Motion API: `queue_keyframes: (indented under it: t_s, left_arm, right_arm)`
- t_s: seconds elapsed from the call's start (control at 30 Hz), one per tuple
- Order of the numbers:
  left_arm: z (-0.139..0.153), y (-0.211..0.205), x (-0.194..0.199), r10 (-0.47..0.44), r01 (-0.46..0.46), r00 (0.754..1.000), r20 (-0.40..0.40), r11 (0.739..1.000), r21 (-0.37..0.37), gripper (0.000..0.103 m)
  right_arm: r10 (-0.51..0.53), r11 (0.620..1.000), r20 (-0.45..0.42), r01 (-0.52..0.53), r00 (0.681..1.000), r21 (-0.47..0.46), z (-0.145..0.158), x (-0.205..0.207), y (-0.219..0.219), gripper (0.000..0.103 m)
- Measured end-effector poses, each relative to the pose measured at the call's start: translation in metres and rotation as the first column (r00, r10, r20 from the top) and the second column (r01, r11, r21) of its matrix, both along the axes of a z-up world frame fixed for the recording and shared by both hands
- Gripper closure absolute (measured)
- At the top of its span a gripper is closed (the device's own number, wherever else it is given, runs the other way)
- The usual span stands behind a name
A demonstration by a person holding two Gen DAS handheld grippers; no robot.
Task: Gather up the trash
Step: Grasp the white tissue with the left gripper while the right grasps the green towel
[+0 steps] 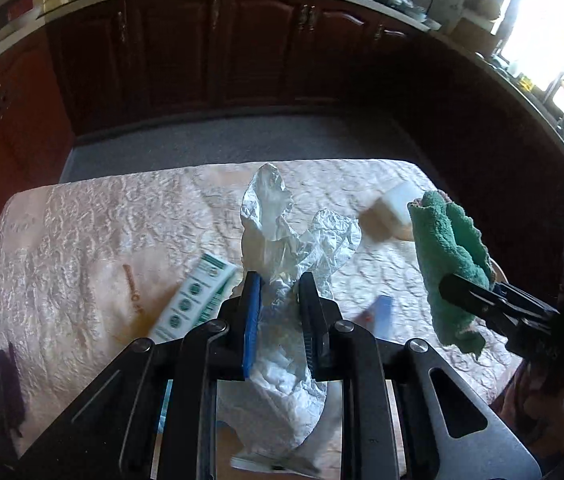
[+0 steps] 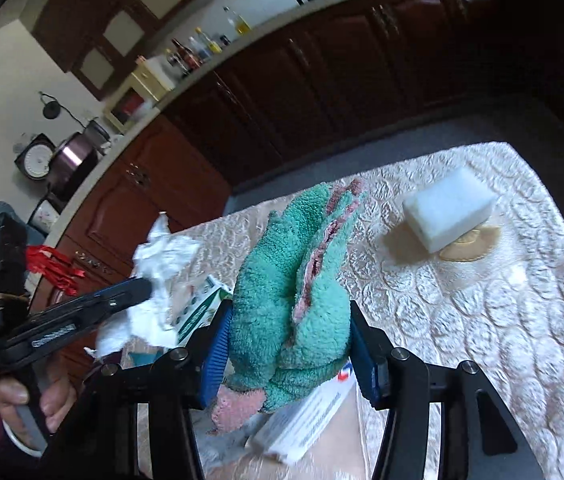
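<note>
My left gripper is shut on a crumpled white plastic wrapper, held above the table; the wrapper also shows at the left of the right wrist view. My right gripper is shut on a green and pink cloth, also held above the table; the cloth shows at the right of the left wrist view. A green and white box lies on the cream tablecloth under the left gripper. A white box with blue print lies under the right gripper.
A white sponge block sits on a tan stain at the far right of the table. A small blue and red packet lies mid table. Dark wooden cabinets and a cluttered counter stand beyond a grey floor strip.
</note>
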State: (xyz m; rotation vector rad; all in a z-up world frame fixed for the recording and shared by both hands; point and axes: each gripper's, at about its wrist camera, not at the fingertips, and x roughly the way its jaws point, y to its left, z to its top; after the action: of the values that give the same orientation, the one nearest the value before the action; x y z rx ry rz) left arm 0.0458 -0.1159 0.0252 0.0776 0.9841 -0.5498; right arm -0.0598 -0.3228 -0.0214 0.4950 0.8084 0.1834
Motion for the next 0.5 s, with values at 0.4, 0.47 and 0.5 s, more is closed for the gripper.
queue_keyframes:
  t_s: [0.4, 0.47, 0.5]
  left_arm:
    - [0.001, -0.054, -0.062, -0.072, 0.073, 0.995, 0.065, 0.997, -0.002, 0.086]
    - [0.001, -0.064, -0.07, -0.082, 0.083, 0.994, 0.069, 0.997, -0.003, 0.086]
    - [0.0, -0.067, -0.072, -0.086, 0.087, 0.994, 0.068, 0.996, -0.003, 0.086]
  right_arm:
    - [-0.081, 0.995, 0.045, 0.084, 0.996, -0.057, 0.013, -0.072, -0.019, 0.051]
    - [-0.095, 0.993, 0.043, 0.098, 0.995, -0.069, 0.013, -0.082, -0.022, 0.051]
    - [-0.103, 0.992, 0.043, 0.106, 0.994, -0.074, 0.013, -0.086, -0.024, 0.051]
